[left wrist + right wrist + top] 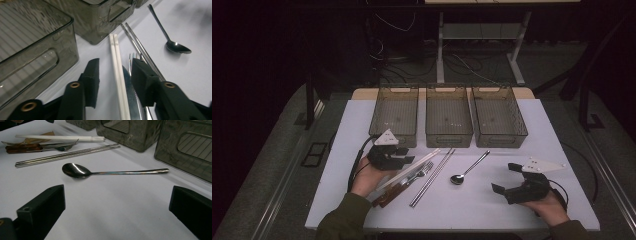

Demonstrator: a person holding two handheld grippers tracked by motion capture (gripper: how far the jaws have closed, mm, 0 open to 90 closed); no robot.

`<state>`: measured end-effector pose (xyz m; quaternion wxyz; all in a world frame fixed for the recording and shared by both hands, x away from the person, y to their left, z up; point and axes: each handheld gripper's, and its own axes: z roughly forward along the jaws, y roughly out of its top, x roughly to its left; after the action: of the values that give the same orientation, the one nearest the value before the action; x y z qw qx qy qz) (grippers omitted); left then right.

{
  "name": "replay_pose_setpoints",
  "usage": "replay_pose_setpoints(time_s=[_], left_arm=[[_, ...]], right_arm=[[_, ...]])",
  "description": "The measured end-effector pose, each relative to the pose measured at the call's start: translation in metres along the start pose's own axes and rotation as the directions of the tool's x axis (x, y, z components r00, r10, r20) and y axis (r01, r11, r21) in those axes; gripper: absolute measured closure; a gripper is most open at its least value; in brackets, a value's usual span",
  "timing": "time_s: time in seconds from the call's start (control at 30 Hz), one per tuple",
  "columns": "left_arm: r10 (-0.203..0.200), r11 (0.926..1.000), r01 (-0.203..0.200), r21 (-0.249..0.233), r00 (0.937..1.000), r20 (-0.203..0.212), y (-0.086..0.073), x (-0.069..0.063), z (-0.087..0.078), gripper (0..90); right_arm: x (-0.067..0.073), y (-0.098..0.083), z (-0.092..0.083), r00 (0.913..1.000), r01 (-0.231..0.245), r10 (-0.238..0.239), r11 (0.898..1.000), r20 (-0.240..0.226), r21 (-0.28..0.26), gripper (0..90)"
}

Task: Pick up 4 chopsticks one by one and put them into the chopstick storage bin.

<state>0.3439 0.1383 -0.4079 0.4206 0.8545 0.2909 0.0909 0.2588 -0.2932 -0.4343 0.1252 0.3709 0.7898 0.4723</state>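
My left gripper (113, 82) has its fingers part-open astride the pair of white plastic chopsticks (117, 75) lying left on the white worktop (492, 200), not gripping; their near ends are hidden. My right gripper (117, 215) gapes wide, empty.

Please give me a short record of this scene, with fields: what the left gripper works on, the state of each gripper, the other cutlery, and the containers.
work in hand: left gripper over the white chopsticks
left jaws: astride the white chopsticks, pads not yet pressing
right gripper: jaws open, nothing between them, facing the spoon
other cutlery: metal chopsticks, fork, knife
containers: three clear bins in a row beyond the cutlery
surface: white table
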Motion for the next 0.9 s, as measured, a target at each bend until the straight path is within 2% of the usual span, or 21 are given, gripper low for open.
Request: replay_pose_setpoints(time_s=[0.23, 0.33, 0.4, 0.53, 0.9], left_arm=[[-0.016, 0.9992, 0.015, 0.037, 0.9998, 0.012, 0.007, 0.002, 0.011, 69.7], [-0.026, 0.9973, 0.026, 0.068, 0.9996, 0.008, 0.006, 0.001, 0.015, 72.7], [-0.014, 0.9954, 0.013, 0.095, 0.9998, 0.013, 0.005, 0.000, 0.018, 74.2], [-0.008, 0.9917, 0.007, 0.128, 0.9999, 0.011, 0.004, -0.002, 0.022, 75.7], [-0.020, 0.9858, 0.018, 0.167, 0.9998, 0.009, 0.001, -0.002, 0.025, 76.2]], right_arm=[[0.000, 0.000, 0.000, 1.0000, 0.001, -0.001, 1.000, 0.001, -0.001, 0.7], [0.000, 0.000, -0.001, 1.0000, 0.001, -0.001, 1.000, 0.001, -0.002, 0.7], [0.000, 0.000, 0.000, 1.0000, 0.004, -0.004, 1.000, 0.003, 0.001, 0.7], [0.001, 0.000, -0.001, 1.0000, 0.005, -0.005, 1.000, 0.005, -0.003, 0.7], [0.001, 0.000, 0.000, 1.0000, 0.008, -0.008, 1.000, 0.004, -0.002, 0.7]])
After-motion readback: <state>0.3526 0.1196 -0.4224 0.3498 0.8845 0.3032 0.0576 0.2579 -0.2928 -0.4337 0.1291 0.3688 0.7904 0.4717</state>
